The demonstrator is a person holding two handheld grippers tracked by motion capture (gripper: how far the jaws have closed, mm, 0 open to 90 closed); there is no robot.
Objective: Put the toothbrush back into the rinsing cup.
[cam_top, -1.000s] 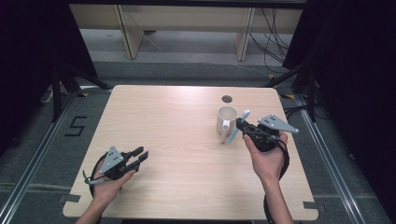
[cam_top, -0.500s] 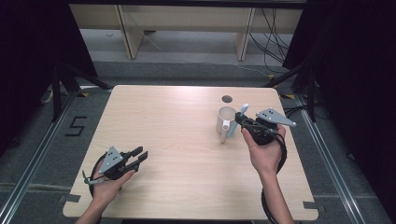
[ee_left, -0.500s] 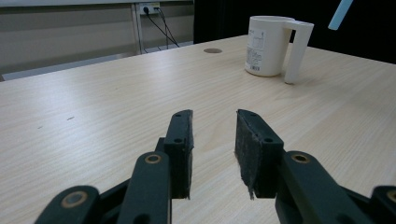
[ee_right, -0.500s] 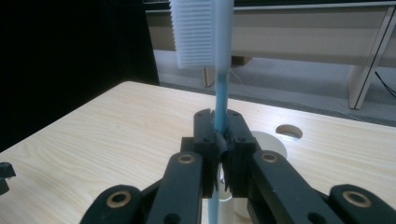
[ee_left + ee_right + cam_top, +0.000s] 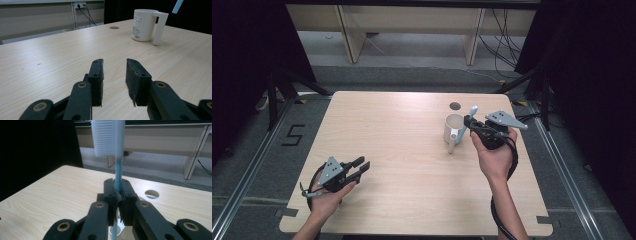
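Observation:
A white mug point(image 5: 453, 128) stands on the right half of the wooden table point(image 5: 402, 135), its handle toward the near side. My right gripper point(image 5: 469, 122) is right beside the mug, slightly above it, shut on a light blue toothbrush point(image 5: 466, 125). The toothbrush point(image 5: 117, 171) stands nearly upright between the jaws, its white bristle head point(image 5: 104, 137) at the top. My left gripper point(image 5: 362, 167) rests low at the near left of the table, open with nothing between its fingers point(image 5: 96, 77). The mug point(image 5: 143, 25) stands far ahead of it.
A round cable hole point(image 5: 455, 106) sits in the tabletop just behind the mug. Wooden shelving legs point(image 5: 348, 35) and cables stand on the floor beyond the far edge. Dark curtains and metal stand legs flank both sides.
My right gripper has risen and shifted slightly away from the near edge, bringing the toothbrush up more upright beside the mug. The left gripper has stayed put.

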